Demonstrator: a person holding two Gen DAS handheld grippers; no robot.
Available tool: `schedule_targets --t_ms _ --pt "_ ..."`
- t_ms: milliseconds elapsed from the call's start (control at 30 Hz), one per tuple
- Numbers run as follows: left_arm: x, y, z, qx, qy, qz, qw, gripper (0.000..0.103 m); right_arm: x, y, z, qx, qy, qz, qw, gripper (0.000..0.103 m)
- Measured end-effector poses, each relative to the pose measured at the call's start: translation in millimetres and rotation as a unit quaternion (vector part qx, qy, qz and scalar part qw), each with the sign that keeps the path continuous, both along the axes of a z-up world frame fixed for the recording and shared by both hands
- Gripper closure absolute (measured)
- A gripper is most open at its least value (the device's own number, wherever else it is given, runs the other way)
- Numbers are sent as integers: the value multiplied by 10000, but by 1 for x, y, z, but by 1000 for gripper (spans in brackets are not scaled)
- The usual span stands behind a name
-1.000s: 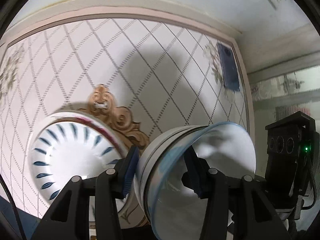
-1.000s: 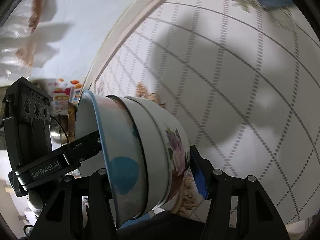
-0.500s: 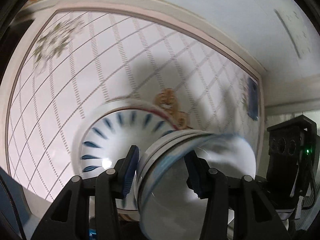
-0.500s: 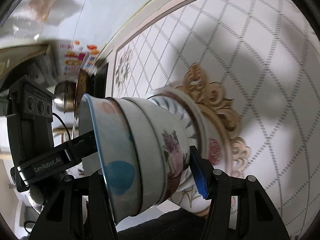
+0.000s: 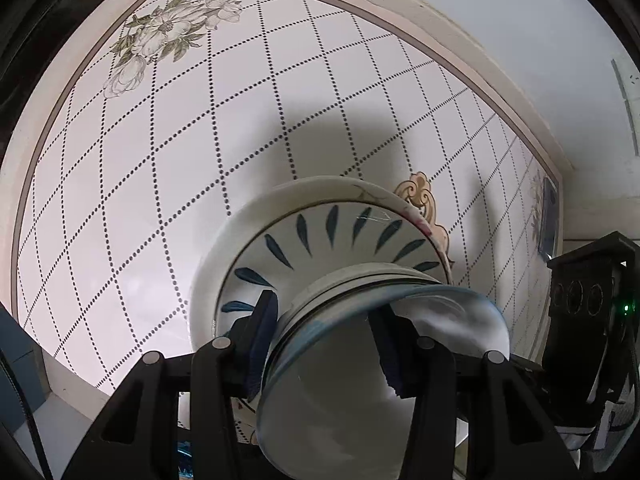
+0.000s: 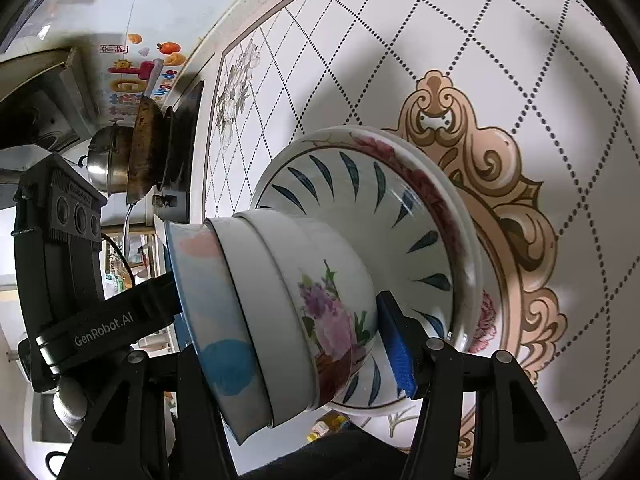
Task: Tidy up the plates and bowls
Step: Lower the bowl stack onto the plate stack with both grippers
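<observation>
The bowl stack (image 6: pixel 280 316), three nested bowls, is held between both grippers, probably because it is too heavy and slippery for one pinch on a rim. The left gripper (image 5: pixel 324 344) has its fingers (image 5: pixel 262 336) narrowed on the stack's rim at lower centre of its view, one inside the top bowl and one outside. The right gripper (image 6: pixel 288 344) grips the opposite side; one blue pad shows against the flowered bottom bowl, the other finger is hidden behind the stack, so its hold is a judgement. The stack sits low over the leaf bowl (image 6: pixel 384 216), which rests in a plate (image 6: pixel 460 216) on the desk (image 5: pixel 200 128) at centre frame; whether they touch I cannot tell. Both grippers point down and inward, facing each other across the stack, apparently to seat it evenly. The stove (image 6: pixel 176 152) stays upper left.
</observation>
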State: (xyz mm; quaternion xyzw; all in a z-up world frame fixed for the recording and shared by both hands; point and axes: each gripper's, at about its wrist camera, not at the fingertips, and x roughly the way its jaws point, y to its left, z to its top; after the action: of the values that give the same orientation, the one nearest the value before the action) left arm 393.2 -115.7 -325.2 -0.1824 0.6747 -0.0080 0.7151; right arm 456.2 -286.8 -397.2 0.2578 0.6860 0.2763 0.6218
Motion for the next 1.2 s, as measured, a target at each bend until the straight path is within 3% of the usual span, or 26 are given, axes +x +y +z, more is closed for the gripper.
schedule_targets --t_ms 500,1200 --pt "11 5 3 172 -73 -37 9998 59 10 2 -12 263 86 -94 9996 43" --pt "9 -4 11 381 -231 -252 9987 59 6 -6 0 -128 -119 -90 9998 43"
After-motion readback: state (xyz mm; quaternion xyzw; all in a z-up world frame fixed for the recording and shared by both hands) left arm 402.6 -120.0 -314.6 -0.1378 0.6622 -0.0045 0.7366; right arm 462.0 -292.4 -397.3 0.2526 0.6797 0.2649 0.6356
